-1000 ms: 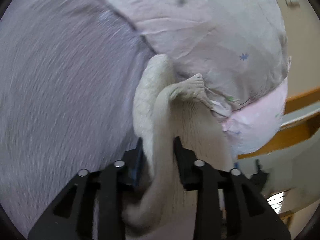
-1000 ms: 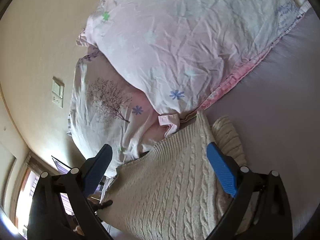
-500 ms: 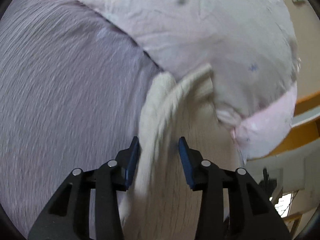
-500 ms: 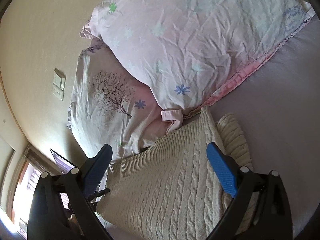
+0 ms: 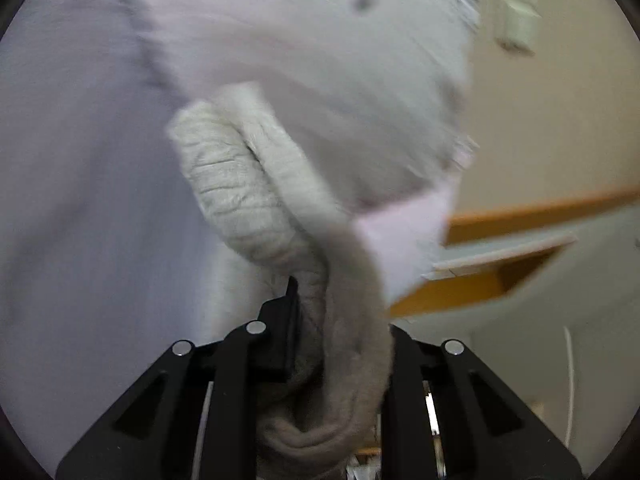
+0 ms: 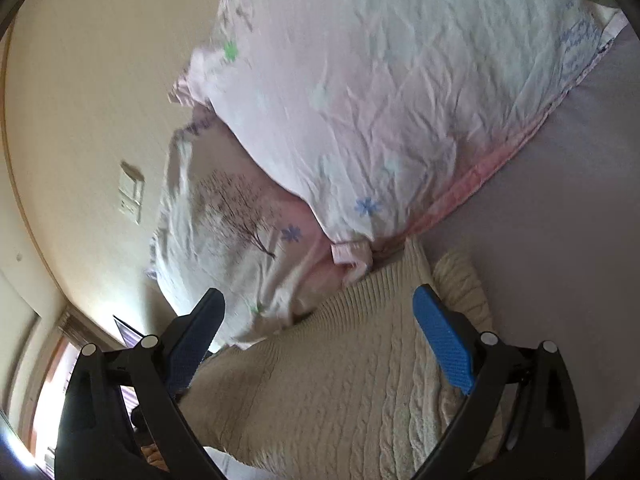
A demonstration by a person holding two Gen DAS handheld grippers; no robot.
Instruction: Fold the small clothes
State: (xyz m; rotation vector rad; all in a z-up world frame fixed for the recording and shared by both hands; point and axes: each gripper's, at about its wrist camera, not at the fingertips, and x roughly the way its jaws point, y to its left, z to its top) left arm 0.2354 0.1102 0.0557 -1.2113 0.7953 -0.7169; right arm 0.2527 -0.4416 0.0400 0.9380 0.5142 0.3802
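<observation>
A cream cable-knit sweater (image 6: 340, 376) lies on the grey-lilac bed sheet (image 6: 560, 208), its top edge against the pillows. My right gripper (image 6: 320, 336) is open and empty, its blue pads spread wide just above the knit. In the left wrist view my left gripper (image 5: 340, 320) is shut on a bunched fold of the sweater (image 5: 240, 192), which rises from between its jaws; the right fingertip is hidden behind the cloth. That view is motion-blurred.
Two pink flowered pillows (image 6: 400, 92) lean at the head of the bed, also in the left wrist view (image 5: 320, 60). A beige wall with a switch plate (image 6: 132, 196) stands behind. Orange-edged furniture (image 5: 500, 272) stands beside the bed.
My left gripper opened half a second ago, then shut again on the sweater fold and lifted it. The right gripper stayed open and barely moved.
</observation>
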